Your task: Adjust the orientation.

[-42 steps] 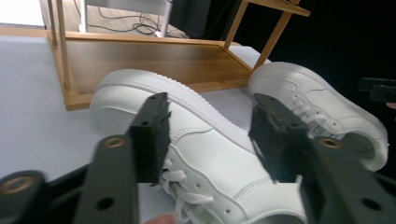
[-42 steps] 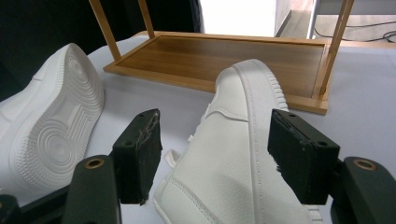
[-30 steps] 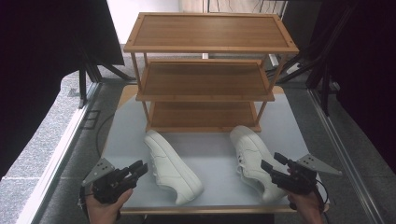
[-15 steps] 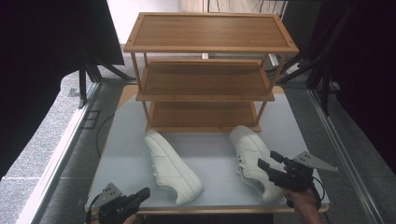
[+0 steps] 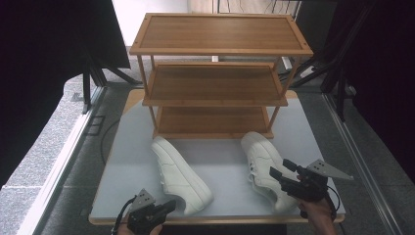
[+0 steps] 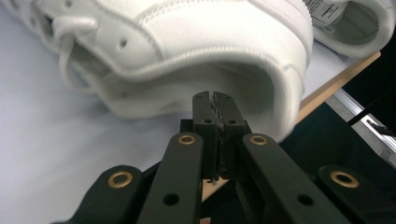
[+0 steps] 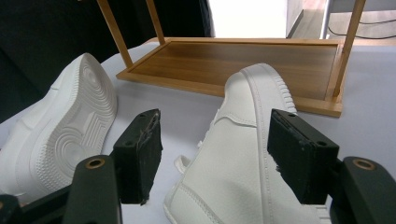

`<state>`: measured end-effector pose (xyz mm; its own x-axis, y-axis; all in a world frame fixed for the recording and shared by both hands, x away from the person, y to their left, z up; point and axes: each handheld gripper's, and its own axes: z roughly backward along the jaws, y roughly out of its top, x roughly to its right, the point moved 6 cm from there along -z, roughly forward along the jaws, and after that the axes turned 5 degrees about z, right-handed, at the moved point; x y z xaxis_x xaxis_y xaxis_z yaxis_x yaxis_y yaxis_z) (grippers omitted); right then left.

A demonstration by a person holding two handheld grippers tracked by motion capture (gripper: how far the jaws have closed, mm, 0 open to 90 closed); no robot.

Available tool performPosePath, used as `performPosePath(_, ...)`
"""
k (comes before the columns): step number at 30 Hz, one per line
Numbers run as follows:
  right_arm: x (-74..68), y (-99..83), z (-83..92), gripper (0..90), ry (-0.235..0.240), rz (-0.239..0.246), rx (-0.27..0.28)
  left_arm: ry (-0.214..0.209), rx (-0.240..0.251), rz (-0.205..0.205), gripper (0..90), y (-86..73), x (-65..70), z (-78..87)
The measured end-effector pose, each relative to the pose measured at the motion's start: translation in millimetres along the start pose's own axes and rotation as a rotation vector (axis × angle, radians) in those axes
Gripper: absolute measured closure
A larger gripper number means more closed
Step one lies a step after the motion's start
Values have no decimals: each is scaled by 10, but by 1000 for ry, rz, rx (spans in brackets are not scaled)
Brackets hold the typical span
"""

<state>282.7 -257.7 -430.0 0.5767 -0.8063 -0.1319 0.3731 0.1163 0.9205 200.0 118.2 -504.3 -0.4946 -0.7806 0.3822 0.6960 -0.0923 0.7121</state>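
Two white sneakers lie on the pale table. The left sneaker (image 5: 178, 174) rests on its side, its sole (image 7: 70, 135) facing the right gripper view. My left gripper (image 5: 168, 204) is at the table's front edge, shut with nothing between its jaws. Its tips (image 6: 215, 99) sit just short of that sneaker's near end (image 6: 187, 46). The right sneaker (image 5: 263, 169) stands upright. My right gripper (image 5: 282, 168) is open, and its two pads (image 7: 142, 140) stand on either side of that sneaker's (image 7: 243, 154) rear part without touching it.
A three-tier wooden shoe rack (image 5: 215, 83) stands at the back of the table (image 5: 132, 161), its bottom shelf (image 7: 247, 60) just beyond the sneakers. Black tripod legs and dark curtains flank the table. The wooden front edge (image 6: 336, 79) drops off beside the left gripper.
My left gripper has drawn back toward the front edge of the table. The right gripper has edged forward around the right sneaker. Both sneakers have stayed put.
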Motion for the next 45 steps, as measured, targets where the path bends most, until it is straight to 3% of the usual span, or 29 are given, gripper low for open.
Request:
performPosePath(22,26,2,23,348,-8,-4,5,-13,-10,-61,886,327,125,-168)
performPosePath(28,25,1,22,346,-8,-4,4,-13,-8,-99,880,518,195,-246)
performPosePath(32,32,4,25,343,-9,-3,9,-19,1,-110,880,636,234,-312)
performPosePath(36,58,-1,41,342,-11,-7,10,-31,-3,-133,876,859,319,-501)
performPosePath(45,143,10,116,343,-24,-30,30,-18,7,-166,866,1066,489,-724)
